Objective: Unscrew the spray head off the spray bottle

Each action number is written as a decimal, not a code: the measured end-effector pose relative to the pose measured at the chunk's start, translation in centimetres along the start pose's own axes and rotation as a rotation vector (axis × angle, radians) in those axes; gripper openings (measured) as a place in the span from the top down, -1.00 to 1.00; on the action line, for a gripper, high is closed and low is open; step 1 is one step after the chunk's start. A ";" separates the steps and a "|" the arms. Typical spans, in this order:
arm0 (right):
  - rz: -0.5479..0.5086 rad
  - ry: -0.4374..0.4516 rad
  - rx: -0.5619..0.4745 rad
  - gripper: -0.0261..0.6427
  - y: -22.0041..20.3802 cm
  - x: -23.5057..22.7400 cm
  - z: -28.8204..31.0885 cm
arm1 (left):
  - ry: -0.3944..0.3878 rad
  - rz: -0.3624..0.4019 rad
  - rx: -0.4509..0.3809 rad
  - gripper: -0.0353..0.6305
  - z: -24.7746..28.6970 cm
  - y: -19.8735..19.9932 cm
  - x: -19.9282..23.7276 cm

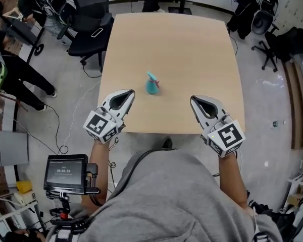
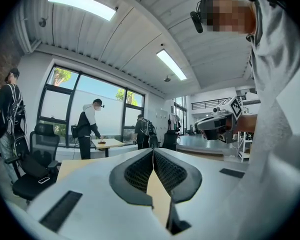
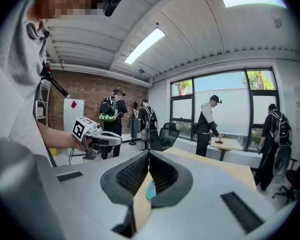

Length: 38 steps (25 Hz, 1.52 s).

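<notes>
While the teal spray bottle (image 1: 152, 84) stands upright on the counter (image 1: 192, 49), the left tongs (image 1: 132, 92) and right tongs (image 1: 192, 99) hover apart from it, one each side. Both are closed tight, empty.

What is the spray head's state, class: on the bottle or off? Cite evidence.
On. The spray head sits atop the teal spray bottle, which stands on the table as one piece.

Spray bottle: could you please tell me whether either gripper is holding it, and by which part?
Nothing is held: the left gripper and right gripper are shut and empty; the spray bottle stands untouched.
</notes>
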State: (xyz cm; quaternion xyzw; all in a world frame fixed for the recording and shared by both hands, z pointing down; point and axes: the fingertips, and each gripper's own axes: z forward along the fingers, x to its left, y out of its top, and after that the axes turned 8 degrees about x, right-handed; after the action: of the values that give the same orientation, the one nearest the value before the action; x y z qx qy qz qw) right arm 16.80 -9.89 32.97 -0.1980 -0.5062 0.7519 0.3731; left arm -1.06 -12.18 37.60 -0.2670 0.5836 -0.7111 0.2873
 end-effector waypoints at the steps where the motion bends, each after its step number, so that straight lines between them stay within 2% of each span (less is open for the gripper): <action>1: -0.008 0.015 0.002 0.91 0.0 -0.6 0.5 | 0.005 -0.001 0.004 0.88 0.8 -0.1 0.2; 8: 0.018 0.078 0.037 0.91 -1.1 -3.4 6.9 | -0.044 -0.041 0.080 0.88 5.0 -4.1 4.5; 15: 0.049 0.044 0.080 0.91 -2.1 -5.0 6.3 | -0.080 -0.119 0.180 0.86 8.3 -9.6 5.7; 19: 0.061 0.008 0.097 0.91 -1.2 -5.4 4.9 | -0.116 -0.114 0.273 0.48 10.7 -13.3 5.4; 22: 0.065 -0.008 0.132 0.91 -0.6 -6.6 8.3 | -0.134 -0.048 0.345 0.04 13.7 -17.1 8.5; 24: 0.065 -0.008 0.157 0.91 -0.3 -6.7 10.4 | -0.156 -0.003 0.384 -0.15 15.5 -19.7 9.7; 28: 0.062 -0.006 0.197 0.91 -0.1 -6.3 13.0 | -0.212 0.023 0.382 -0.43 18.1 -22.8 10.1; 33: 0.072 -0.005 0.248 0.91 -0.8 -6.4 15.6 | -0.320 0.107 0.408 -0.56 21.3 -25.8 9.0; 38: 0.096 -0.019 0.290 0.90 -1.5 -6.8 15.9 | -0.347 0.122 0.424 -0.56 23.5 -27.9 8.0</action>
State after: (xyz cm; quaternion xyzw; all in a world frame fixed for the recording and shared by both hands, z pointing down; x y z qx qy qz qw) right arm 10.96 -24.53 40.33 -0.1590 -0.3857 0.8360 0.3565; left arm 7.54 -29.53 69.56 -0.2830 0.3791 -0.7422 0.4747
